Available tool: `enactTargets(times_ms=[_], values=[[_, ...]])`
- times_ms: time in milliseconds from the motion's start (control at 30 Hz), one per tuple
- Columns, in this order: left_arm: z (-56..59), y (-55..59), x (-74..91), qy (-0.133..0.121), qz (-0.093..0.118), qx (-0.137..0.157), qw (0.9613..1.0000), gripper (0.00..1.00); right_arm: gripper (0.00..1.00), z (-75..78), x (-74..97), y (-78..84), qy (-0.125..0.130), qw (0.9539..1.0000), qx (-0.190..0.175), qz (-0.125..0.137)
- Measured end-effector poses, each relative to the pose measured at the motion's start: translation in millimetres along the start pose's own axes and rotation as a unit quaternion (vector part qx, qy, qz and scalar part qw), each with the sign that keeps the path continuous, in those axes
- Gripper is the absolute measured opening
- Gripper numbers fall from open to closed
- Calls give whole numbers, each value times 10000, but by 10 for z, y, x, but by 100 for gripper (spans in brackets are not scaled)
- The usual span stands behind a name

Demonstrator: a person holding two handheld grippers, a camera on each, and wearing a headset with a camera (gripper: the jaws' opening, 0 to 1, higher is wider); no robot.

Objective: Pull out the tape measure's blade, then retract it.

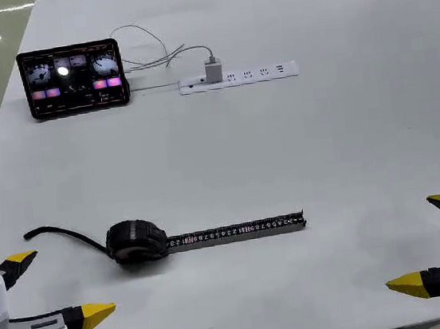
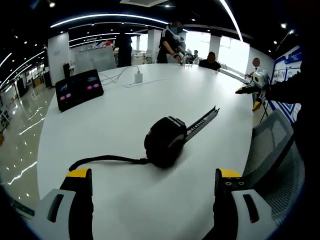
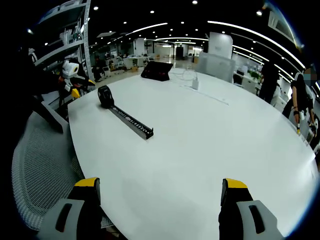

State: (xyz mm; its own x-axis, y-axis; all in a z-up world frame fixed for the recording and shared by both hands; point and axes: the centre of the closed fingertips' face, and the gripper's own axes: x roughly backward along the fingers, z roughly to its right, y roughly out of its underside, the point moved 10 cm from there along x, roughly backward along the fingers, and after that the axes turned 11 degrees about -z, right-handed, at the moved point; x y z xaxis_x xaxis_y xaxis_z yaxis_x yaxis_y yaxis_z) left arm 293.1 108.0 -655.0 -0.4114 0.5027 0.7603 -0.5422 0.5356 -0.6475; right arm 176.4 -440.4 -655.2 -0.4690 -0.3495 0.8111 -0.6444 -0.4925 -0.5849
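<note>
The tape measure (image 1: 136, 240) lies on the white surface (image 1: 298, 147), its blade (image 1: 236, 230) drawn out flat to the right of the case. I judge the pull done and the retract not yet done. My left gripper (image 1: 74, 282), near the case's left, and my right gripper (image 1: 409, 243), well beyond the blade's tip, both have fingers spread, holding nothing. Next I need to steady the case and let the blade run back.
</note>
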Motion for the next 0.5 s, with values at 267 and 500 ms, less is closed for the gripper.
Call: enactTargets(times_ms=[267, 500], values=[[1, -114, -34, -29, -10, -19, 10000, 99, 99, 48, -28, -67, -75, 9999, 93, -77], [31, -168, -91, -8, -48, 3, 10000, 99, 99, 87, -33, -181, -85, 9995, 258, -138]])
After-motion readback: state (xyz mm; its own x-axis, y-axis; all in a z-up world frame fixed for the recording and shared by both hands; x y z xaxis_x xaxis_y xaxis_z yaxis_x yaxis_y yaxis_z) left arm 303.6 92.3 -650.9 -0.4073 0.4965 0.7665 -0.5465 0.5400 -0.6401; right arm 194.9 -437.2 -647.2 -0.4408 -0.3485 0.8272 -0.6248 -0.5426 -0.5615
